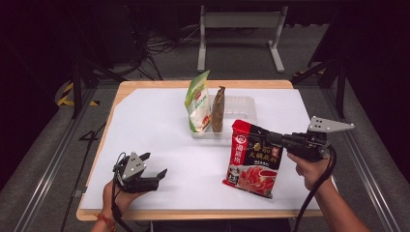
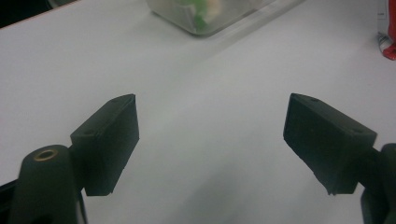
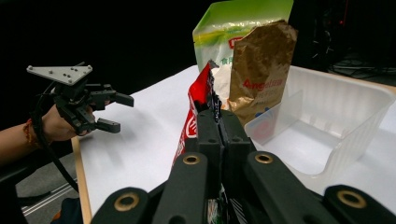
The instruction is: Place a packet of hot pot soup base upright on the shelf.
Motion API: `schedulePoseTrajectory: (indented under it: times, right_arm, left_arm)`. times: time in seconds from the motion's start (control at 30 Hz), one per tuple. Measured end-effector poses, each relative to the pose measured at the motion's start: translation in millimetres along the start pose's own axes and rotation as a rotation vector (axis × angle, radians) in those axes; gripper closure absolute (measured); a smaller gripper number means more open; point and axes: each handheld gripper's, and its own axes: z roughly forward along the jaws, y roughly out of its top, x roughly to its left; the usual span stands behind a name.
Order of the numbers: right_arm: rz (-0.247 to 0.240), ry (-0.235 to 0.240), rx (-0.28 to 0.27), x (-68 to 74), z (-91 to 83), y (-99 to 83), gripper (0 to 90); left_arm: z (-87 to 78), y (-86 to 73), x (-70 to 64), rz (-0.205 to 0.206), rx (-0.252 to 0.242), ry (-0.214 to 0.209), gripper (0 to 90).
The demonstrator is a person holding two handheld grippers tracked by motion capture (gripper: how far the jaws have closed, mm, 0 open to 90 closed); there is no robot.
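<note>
1. A red printed foil snack pouch (image 1: 253,158), centre-right of the high view, stands held upright on the white worktop (image 1: 159,140).
2. The right gripper (image 1: 270,138) has its fingers clamped on the pouch's upper edge.
3. Likely next: lift it into the clear plastic bin (image 1: 244,108) behind, beside the green pouch (image 1: 198,101) and the brown pouch (image 1: 218,109).
4. The left gripper (image 1: 153,166), lower left, has its fingers apart and empty.

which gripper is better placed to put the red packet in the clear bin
Right. The right gripper is shut on the red packet, beside the clear bin. The left gripper is open near the table's front edge.
</note>
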Motion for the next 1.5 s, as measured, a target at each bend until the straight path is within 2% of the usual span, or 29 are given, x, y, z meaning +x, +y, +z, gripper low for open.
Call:
schedulePoseTrajectory:
  times: [0.27,0.73,0.87,1.07,1.27,1.5]
  right_arm:
    - [-0.014,-0.014,-0.022,1.4,-2.6,9.5,89.2]
    - [-0.033,-0.054,-0.046,1.2,-3.1,18.2,89.2]
    - [-0.037,-0.068,-0.05,2.4,-4.4,21.4,89.1]
    - [-0.059,-0.101,-0.053,5.5,-5.1,28.4,89.1]
    - [-0.054,-0.117,-0.077,4.0,-3.2,32.7,89.1]
    - [-0.069,-0.143,-0.09,4.1,2.2,42.2,89.1]
  left_arm:
    - [-0.6,0.4,0.9,-0.012,0.0,0.004,19.1]
    - [-2.2,0.1,2.2,-0.009,-0.005,0.008,19.6]
    - [-3.2,0.3,3.2,-0.022,-0.016,0.023,19.8]
    - [-5.0,0.4,3.4,-0.013,-0.025,0.038,19.8]
    - [-5.5,0.1,4.4,-0.018,-0.027,0.031,20.2]
    - [-4.2,0.2,3.4,-0.017,-0.024,0.026,20.3]
